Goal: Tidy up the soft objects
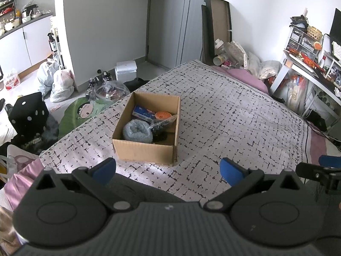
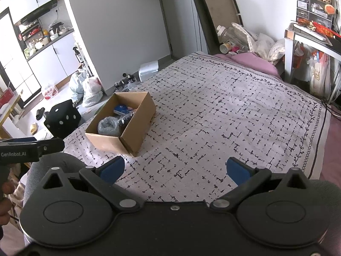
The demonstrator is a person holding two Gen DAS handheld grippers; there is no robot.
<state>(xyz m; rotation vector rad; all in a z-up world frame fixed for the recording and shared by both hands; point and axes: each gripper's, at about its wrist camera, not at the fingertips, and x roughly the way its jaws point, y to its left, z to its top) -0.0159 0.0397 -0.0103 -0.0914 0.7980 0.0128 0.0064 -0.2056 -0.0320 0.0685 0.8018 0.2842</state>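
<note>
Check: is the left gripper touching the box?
Apart. In the left wrist view, the left gripper is open, with a strip of patterned bedspread showing between its fingertips and the cardboard box.

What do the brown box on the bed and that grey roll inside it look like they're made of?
The box looks like plain corrugated cardboard: matte brown, with raw cut edges and a crease at its corner. The grey roll seems to be a fuzzy knit or fleece, perhaps a rolled sock or scarf; its surface is nubbly and dull, and it sags softly. Which kind of fabric can't be told from here.
</note>
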